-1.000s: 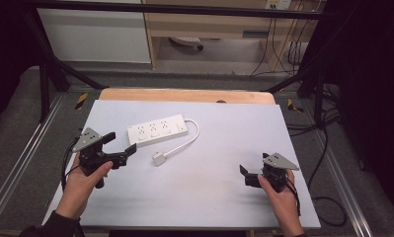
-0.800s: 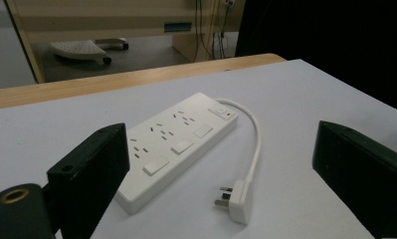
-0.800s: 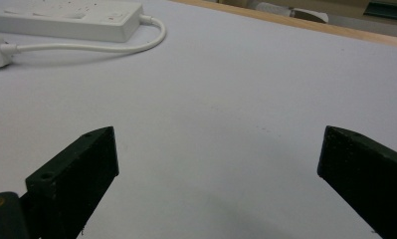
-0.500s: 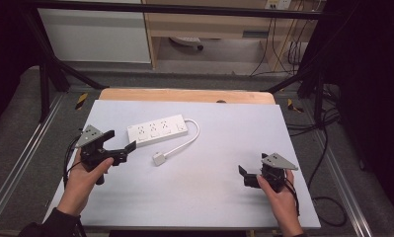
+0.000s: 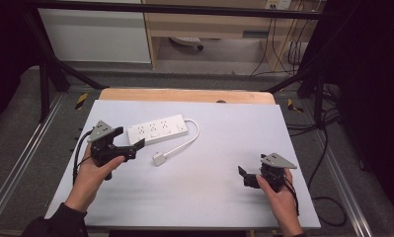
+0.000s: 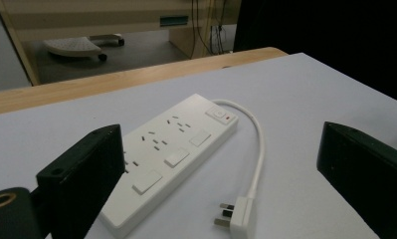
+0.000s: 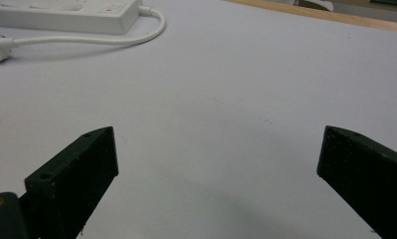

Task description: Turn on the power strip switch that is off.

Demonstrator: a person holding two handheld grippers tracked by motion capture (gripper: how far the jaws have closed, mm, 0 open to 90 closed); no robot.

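One glossy white rectangular power strip (image 5: 157,129)

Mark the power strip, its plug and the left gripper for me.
power strip (image 5: 157,130): high view, middle of its white top face.
plug (image 6: 240,217): left gripper view, the white plug body behind the pins.
left gripper (image 5: 130,143): high view, midway between its open fingertips.
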